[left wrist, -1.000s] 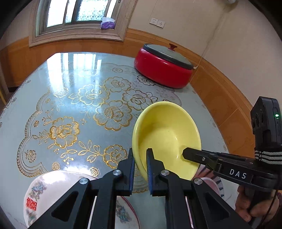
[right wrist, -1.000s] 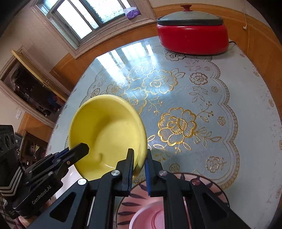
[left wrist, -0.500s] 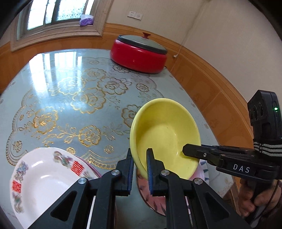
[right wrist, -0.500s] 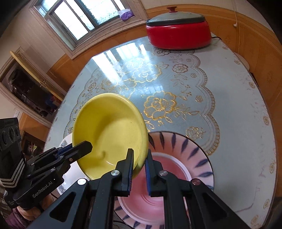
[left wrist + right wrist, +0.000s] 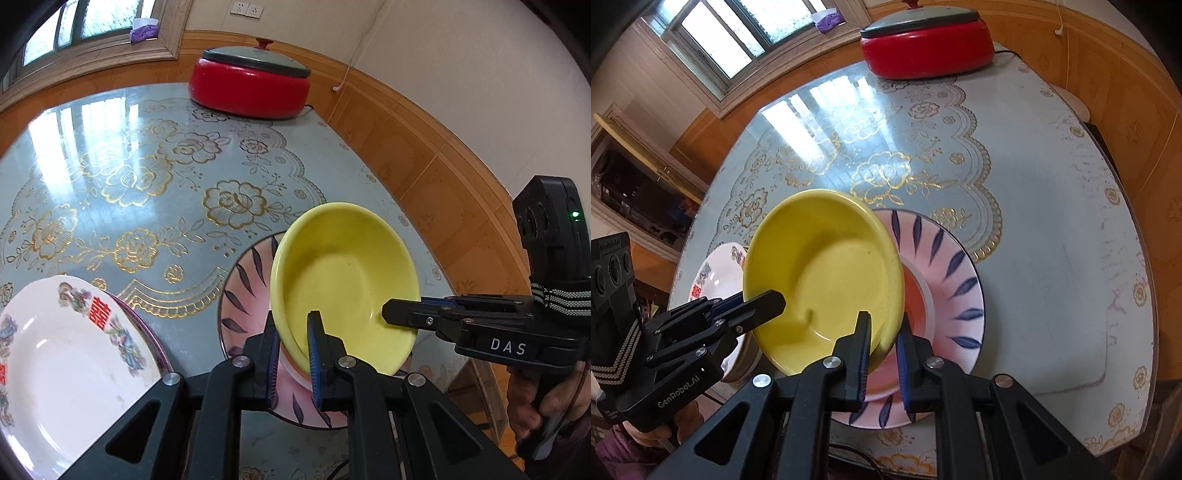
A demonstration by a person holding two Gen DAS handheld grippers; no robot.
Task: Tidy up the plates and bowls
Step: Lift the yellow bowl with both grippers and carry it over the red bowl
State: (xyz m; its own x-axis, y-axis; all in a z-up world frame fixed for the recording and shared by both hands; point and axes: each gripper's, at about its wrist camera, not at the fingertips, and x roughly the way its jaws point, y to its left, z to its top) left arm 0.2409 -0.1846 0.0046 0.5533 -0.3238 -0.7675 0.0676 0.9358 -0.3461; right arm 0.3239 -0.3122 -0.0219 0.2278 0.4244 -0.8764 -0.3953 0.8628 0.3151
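Observation:
Both grippers hold one yellow bowl (image 5: 347,280) by opposite rims, tilted, above a pink plate with dark blue leaf marks (image 5: 247,280). My left gripper (image 5: 293,354) is shut on the bowl's near-left rim. My right gripper (image 5: 882,350) is shut on the other rim of the bowl (image 5: 820,277), with the pink plate (image 5: 945,280) just below. The right gripper also shows in the left wrist view (image 5: 402,317); the left gripper shows in the right wrist view (image 5: 764,306). A white plate with red characters (image 5: 62,362) lies at the near left, stacked on a purple-rimmed plate.
A red electric cooker with a grey lid (image 5: 249,83) stands at the far side of the round table (image 5: 129,177), near the wood-panelled wall. The table's right edge (image 5: 1141,295) is close to the pink plate. The white plate (image 5: 716,273) lies left of the bowl.
Both grippers have carried the yellow bowl back toward the near edge. The pink plate has come fully into view under it, and the white plate shows more at the left.

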